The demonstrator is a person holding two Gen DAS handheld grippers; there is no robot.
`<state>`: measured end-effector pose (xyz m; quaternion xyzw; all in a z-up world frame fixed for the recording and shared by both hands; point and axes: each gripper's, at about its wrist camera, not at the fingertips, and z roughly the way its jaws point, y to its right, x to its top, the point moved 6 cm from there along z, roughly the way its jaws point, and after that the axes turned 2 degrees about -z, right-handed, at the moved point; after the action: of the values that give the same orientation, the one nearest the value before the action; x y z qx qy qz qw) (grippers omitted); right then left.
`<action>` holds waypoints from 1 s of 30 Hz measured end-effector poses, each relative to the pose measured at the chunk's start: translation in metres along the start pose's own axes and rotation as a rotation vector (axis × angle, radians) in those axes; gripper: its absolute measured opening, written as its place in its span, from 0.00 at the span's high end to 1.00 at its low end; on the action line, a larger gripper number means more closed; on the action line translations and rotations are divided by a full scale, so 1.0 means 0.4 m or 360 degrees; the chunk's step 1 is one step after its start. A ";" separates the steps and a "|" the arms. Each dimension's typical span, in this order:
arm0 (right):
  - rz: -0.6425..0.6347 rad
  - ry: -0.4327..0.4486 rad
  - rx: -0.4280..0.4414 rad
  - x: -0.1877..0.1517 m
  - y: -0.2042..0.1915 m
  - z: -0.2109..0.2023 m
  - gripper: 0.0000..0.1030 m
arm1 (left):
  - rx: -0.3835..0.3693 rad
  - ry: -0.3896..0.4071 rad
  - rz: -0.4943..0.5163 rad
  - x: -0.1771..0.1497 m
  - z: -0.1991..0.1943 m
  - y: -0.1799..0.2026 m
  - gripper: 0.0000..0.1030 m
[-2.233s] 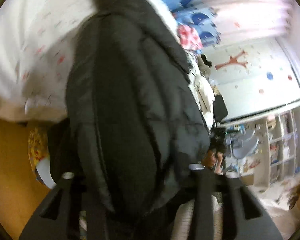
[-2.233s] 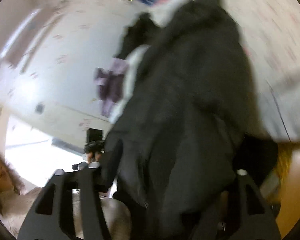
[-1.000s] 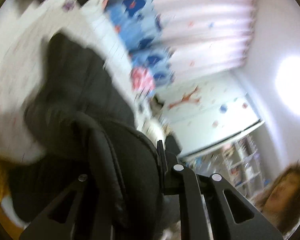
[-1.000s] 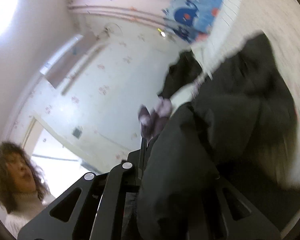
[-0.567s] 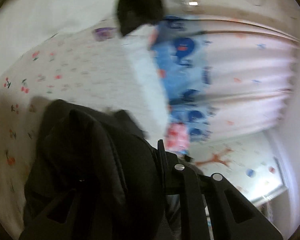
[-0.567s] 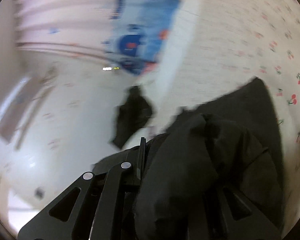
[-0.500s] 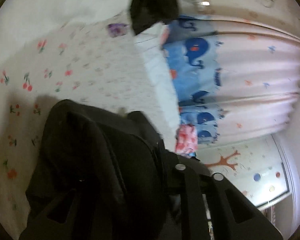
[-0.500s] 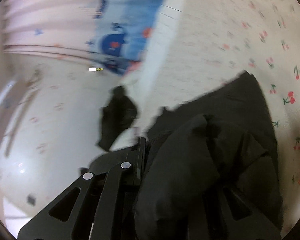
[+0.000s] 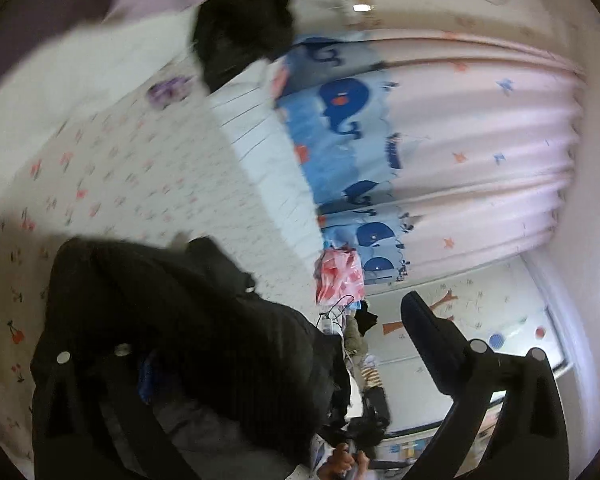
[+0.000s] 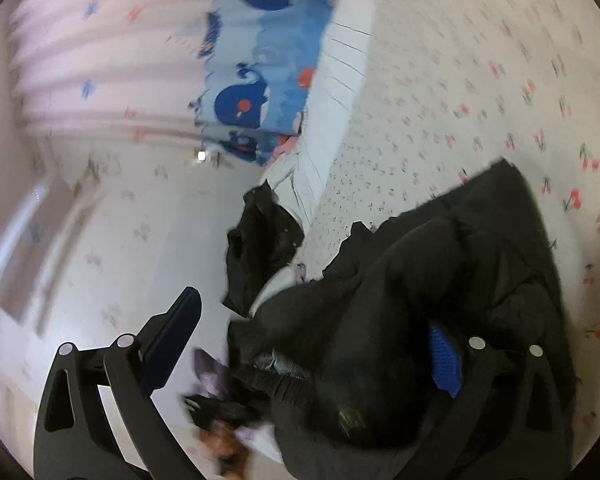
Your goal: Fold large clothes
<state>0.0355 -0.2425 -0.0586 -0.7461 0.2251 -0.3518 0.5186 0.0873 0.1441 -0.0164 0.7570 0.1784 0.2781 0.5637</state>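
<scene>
Black padded coat (image 9: 188, 344): one large garment, lying bunched and partly doubled over on the bed (image 9: 112, 168), whose sheet is white with a small cherry print. Its bulk sits near the front edge of the bed, probably put there so the fold can be finished on a flat surface. Left claw (image 9: 268, 360): jaws spread wide, having just been opening; the coat lies between them and over the left-hand finger, but the pads are not pressing on it, so it reads as let go rather than held. Right claw (image 10: 320, 344): likewise spread wide and just opened, its blue pad (image 10: 444, 364) resting against the coat with no pinch. Both releases suggest the coat has been laid down after a fold. Other items: a second dark garment (image 10: 260, 248) at the far end of the bed, a blue whale-print cloth (image 9: 340, 152) and a pale pink curtain (image 9: 480, 152) beyond.
</scene>
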 end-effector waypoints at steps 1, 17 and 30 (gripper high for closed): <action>-0.0111 -0.0007 -0.0029 -0.012 -0.033 -0.003 0.07 | -0.0004 0.0011 0.0062 -0.006 -0.009 0.034 0.07; -0.0455 0.0046 -0.0243 0.011 -0.116 0.130 0.07 | 0.0260 -0.0280 0.0493 -0.162 0.215 0.047 0.07; -0.0855 -0.0496 -0.1187 0.010 0.140 0.493 0.07 | 0.0690 -0.0311 0.0523 -0.089 0.454 -0.143 0.07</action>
<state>0.1893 -0.1444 -0.1520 -0.9566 0.0548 -0.2526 0.1344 0.1751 0.0036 -0.1167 0.9019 0.0533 0.2468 0.3506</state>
